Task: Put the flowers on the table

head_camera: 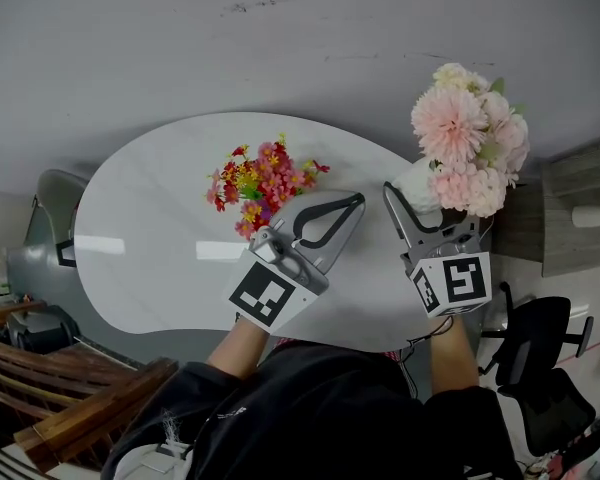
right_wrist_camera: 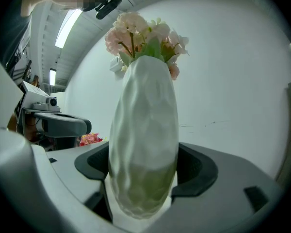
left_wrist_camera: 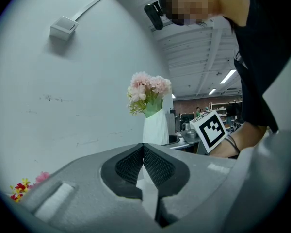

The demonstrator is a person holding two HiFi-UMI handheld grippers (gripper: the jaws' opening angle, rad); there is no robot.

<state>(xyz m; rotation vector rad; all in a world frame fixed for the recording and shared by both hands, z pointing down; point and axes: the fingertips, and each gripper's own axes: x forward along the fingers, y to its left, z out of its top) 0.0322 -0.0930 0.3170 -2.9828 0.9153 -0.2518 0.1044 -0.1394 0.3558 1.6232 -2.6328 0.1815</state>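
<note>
Vase in hand: the right gripper (right_wrist_camera: 144,176) is clamped on the white vase (right_wrist_camera: 144,130), which stands upright at the right end of the table.
Its jaws press the vase's lower belly from both sides. The vase's long axis is vertical, with the pink flowers (head_camera: 470,138) on top. The empty left gripper (left_wrist_camera: 143,147), tips pressed together, hovers over the white table (head_camera: 150,228) beside a small red bunch (head_camera: 260,183). The vase base is hidden, so contact with the table can't be judged.

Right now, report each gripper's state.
Left gripper: closed, empty.
Right gripper: closed on the white dimpled vase of pink flowers.

Table (head_camera: 140,238) bare left of red bouquet (head_camera: 263,183); white vase (head_camera: 417,182) blocks right edge.
</note>
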